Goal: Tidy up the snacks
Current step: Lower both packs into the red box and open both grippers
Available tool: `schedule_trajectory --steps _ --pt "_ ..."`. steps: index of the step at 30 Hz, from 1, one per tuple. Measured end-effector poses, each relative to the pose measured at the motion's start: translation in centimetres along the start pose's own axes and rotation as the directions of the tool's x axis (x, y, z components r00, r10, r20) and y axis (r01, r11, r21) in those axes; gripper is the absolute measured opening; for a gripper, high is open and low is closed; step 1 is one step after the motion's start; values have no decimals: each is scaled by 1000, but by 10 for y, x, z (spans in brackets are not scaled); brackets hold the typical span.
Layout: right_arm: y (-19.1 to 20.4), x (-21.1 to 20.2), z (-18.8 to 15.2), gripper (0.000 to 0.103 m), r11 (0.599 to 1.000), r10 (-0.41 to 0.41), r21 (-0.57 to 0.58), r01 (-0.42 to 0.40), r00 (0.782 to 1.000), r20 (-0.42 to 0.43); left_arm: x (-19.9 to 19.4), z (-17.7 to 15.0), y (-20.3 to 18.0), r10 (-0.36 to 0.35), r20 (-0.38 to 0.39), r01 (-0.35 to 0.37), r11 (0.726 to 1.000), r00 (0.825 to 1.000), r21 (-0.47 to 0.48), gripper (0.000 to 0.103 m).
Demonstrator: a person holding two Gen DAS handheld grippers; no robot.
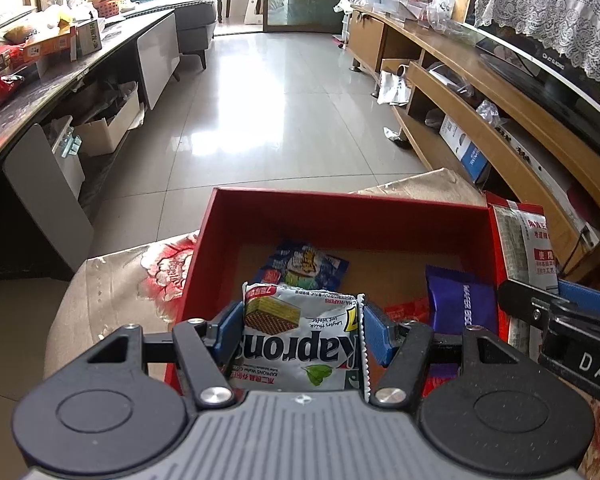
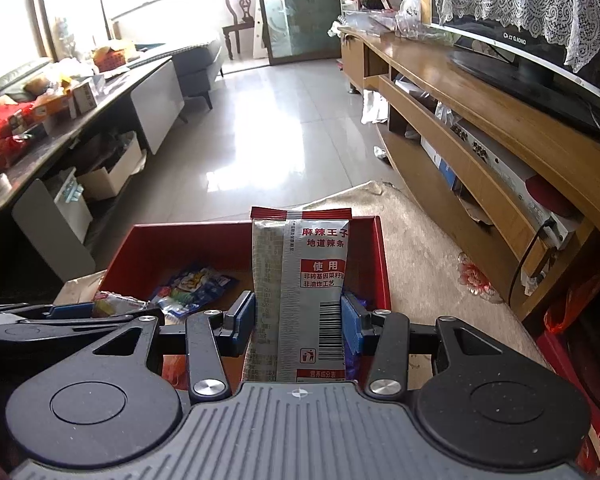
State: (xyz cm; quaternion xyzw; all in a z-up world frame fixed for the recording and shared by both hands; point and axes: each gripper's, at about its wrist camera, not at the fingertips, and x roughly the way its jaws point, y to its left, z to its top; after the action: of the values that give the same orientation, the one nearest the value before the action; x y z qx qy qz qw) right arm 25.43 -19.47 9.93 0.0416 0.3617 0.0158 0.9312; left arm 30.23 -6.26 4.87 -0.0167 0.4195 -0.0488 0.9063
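Note:
My left gripper (image 1: 302, 330) is shut on a silver Kapron wafer packet (image 1: 300, 340) and holds it over the near side of an open red box (image 1: 340, 216). In the box lie a blue snack packet (image 1: 304, 266), a purple packet (image 1: 460, 304) and a red packet (image 1: 406, 308). My right gripper (image 2: 298, 314) is shut on a tall silver spicy-strip packet (image 2: 300, 288), upright above the right part of the red box (image 2: 180, 236). That packet also shows in the left wrist view (image 1: 528, 248), with the right gripper (image 1: 572, 320) at the right edge.
The box rests on a beige cloth with red flowers (image 2: 432, 248). A wooden TV cabinet (image 2: 480, 120) with a television runs along the right. A dark cluttered table (image 1: 60, 72) stands at the left. Tiled floor (image 1: 280, 100) lies ahead.

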Motion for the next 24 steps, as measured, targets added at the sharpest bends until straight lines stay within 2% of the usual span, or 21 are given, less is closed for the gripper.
schedule_trajectory --steps 10,24 --pt "1 16 6 53 1000 -2 -8 1 1000 -14 17 9 -1 16 -8 -16 1000 1000 -12 60" --pt "7 45 4 53 999 -5 -32 2 997 -77 38 10 -5 47 -39 -47 999 998 -1 60"
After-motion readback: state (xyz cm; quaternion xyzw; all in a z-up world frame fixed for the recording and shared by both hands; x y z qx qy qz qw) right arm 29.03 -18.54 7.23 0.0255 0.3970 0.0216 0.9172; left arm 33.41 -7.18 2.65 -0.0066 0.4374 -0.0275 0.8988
